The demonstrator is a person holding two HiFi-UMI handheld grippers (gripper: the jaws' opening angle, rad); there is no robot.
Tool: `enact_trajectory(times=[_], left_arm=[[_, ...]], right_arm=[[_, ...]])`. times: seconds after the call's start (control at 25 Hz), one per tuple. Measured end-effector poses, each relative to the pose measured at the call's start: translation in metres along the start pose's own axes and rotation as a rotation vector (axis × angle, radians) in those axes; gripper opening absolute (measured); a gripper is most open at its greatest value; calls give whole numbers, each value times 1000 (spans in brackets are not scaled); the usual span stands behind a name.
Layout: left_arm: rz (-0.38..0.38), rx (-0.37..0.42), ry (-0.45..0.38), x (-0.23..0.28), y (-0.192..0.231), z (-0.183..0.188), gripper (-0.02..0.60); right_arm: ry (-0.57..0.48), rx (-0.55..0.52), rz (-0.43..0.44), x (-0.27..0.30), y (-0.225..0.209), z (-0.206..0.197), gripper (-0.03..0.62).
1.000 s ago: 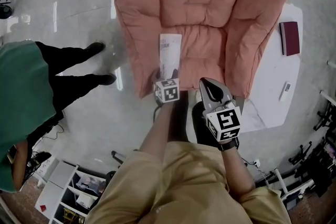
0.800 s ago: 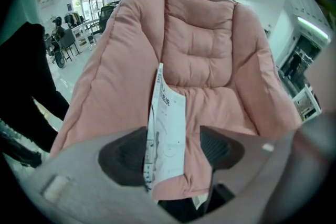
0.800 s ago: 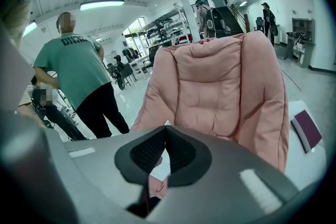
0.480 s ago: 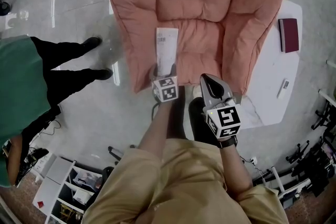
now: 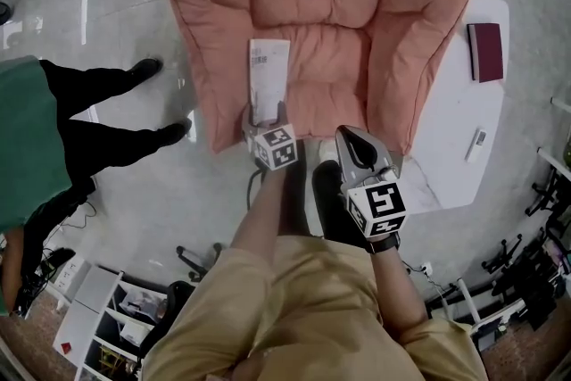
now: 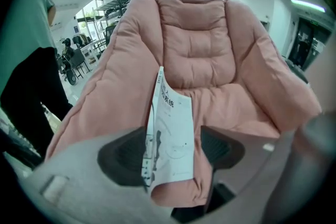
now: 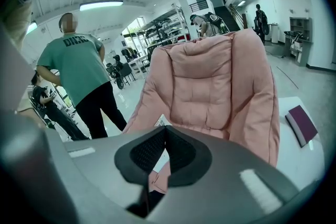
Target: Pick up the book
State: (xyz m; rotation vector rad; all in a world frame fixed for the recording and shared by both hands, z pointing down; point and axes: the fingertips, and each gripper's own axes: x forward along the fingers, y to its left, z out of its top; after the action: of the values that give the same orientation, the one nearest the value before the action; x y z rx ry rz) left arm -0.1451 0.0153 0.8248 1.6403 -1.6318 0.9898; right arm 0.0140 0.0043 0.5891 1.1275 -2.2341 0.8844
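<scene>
A thin white book (image 5: pixel 268 78) stands on edge over the front of the pink armchair's seat (image 5: pixel 321 67), with my left gripper (image 5: pixel 264 117) shut on its lower end. In the left gripper view the book (image 6: pixel 173 128) rises between the two dark pads (image 6: pixel 123 152), its printed cover turned to the right. My right gripper (image 5: pixel 351 140) hovers just off the chair's front edge, to the right of the left one. Its black pads (image 7: pixel 181 152) meet with nothing between them.
A person in a green shirt and black trousers (image 5: pixel 62 129) stands to the left of the chair. Right of the chair, a white low table (image 5: pixel 446 129) carries a dark red book (image 5: pixel 485 51) and a small remote (image 5: pixel 479 139). White shelving (image 5: pixel 98 317) stands at the bottom left.
The whole view has slid a little left and up. The book stays in my left gripper over the seat's front, and the right gripper stays shut beside it.
</scene>
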Motion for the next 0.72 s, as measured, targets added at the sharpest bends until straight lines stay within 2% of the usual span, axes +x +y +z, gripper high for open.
enact_trajectory(times=[0.08,0.2,0.28,0.32,0.36,0.4,0.56,0.6,0.72], left_arm=[[-22,-49,29,5,3,-2,300],[-129,-134,100,11,0,-1,234],[-172,-106,158,17,0,-3,235],[-175,-77,185,22,2,-6,278],[-172,-57,208,28,4,-9,318],[-167,-51,227,36,7,-13,319],[-119,-63,282,60,15,-20,264],[-95,-61,296,62,18,-21,245],[-6,-62,316,68,31,-23,120]], right_arm=[[3,3,-9,-5,-9,-6,3],[13,21,-19,-10,-18,-17,3],[17,27,-18,-12,-19,-22,3],[18,24,-16,-13,-18,-24,4],[19,20,-12,-14,-17,-25,4],[18,16,-8,-15,-17,-25,3],[26,9,-6,-17,-21,-30,3],[29,11,-8,-18,-23,-32,3],[38,20,-16,-17,-27,-41,3]])
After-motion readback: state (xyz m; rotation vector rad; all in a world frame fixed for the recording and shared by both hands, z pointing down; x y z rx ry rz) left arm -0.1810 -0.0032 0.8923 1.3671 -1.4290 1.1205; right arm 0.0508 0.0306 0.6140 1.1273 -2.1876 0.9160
